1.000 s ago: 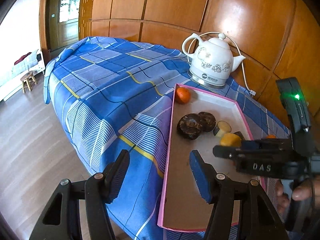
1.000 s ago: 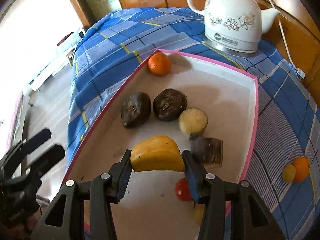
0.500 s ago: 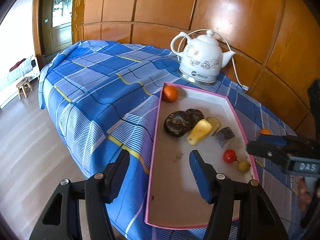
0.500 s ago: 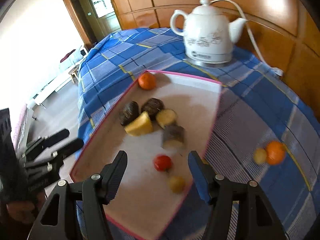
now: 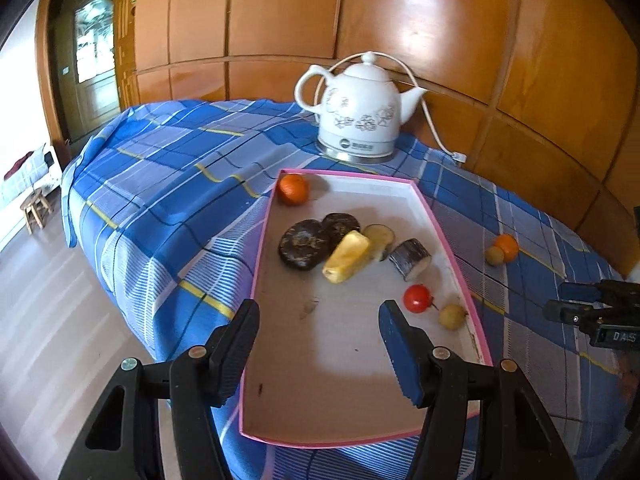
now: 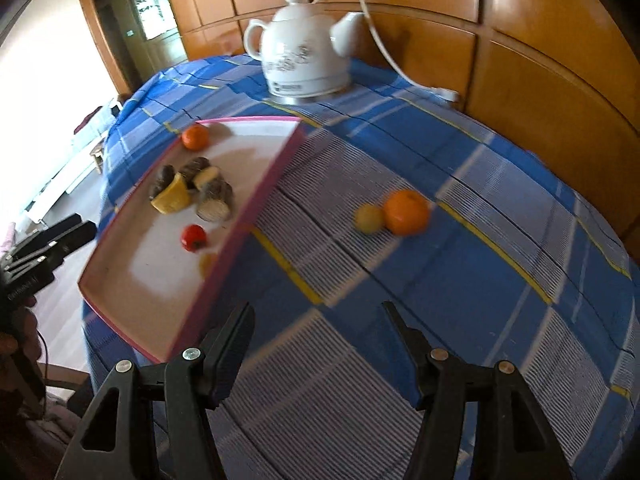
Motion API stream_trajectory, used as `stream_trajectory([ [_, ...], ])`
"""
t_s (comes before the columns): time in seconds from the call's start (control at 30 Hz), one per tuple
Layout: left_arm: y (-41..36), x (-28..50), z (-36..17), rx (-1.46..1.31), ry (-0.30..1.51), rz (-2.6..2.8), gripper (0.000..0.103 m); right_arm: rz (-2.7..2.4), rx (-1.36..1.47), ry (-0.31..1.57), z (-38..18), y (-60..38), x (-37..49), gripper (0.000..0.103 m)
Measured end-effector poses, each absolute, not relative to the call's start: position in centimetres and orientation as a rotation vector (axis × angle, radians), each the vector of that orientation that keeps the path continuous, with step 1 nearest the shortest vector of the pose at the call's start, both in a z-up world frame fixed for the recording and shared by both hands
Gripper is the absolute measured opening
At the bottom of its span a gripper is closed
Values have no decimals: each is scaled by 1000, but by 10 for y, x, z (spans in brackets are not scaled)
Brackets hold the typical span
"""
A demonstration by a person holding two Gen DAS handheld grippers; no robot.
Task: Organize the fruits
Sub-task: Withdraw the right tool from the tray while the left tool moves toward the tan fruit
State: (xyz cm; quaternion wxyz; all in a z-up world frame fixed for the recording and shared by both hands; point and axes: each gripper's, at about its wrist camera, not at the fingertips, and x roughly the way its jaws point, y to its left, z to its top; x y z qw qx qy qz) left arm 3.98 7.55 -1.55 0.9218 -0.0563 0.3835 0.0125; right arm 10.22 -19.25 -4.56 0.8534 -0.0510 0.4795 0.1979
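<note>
1. While the pink-rimmed tray point(image 5: 444, 216) lies on the blue plaid cloth point(image 5: 168, 184), most of the fruit sits inside it: an orange point(image 5: 293, 189) in the far-left corner, w/ two dark round fruits point(image 5: 305, 244) mid-tray, touching each other.
2. A yellow wedge point(image 5: 346, 257) leans against the dark pair; just beside it a pale cut piece point(image 5: 379, 236) and a dark-skinned cut chunk point(image 5: 410, 259) toward the tray's right rim.
3. Nearer the front-right rim: a red fruit point(image 5: 417, 298) and a small yellow-green fruit point(image 5: 452, 316), close together but apart.
4. Outside the tray, on the cloth well to the right of its right rim, a second orange point(image 6: 406, 212) touches a small yellowish fruit point(image 6: 370, 218).
5. Right gripper point(image 6: 316, 324): jaws apart, nothing between them; they've just been opening. It hangs over bare cloth off the tray's right rim, pointing toward the two loose fruits, not touching them. In the left wrist view it shows at the right edge point(image 5: 560, 300).
6. Left gripper point(image 5: 318, 324): jaws apart, empty, over the tray's near-left part, touching no fruit. In the right wrist view it's at the left edge point(image 6: 76, 226), off the table's side, w/ part of a hand point(image 6: 16, 336) below it.
7. A white floral electric kettle point(image 5: 360, 120) stands on its base at the cloth's far edge, behind the tray's far rim; its white cord point(image 5: 432, 120) runs along the wood-panel wall point(image 5: 480, 40).
8. Right wrist view is motion-blurred, so fine detail there can't be told.
</note>
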Motion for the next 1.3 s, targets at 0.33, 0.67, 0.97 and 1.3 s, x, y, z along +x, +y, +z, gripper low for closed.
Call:
stream_trajectory([
  [0.33, 49, 41, -13, -54, 796, -25, 63, 345, -116, 1002, -44, -235, 99, 64],
  [0.67, 27, 44, -14, 0, 812, -61, 63, 199, -56, 1023, -61, -297, 111, 64],
  [0.97, -3, 53, -13, 61, 818, -109, 63, 80, 36, 1062, -71, -332, 120, 64],
  [1.3, -42, 73, -15, 110, 833, -185, 63, 35, 10, 1099, -76, -331, 124, 64],
])
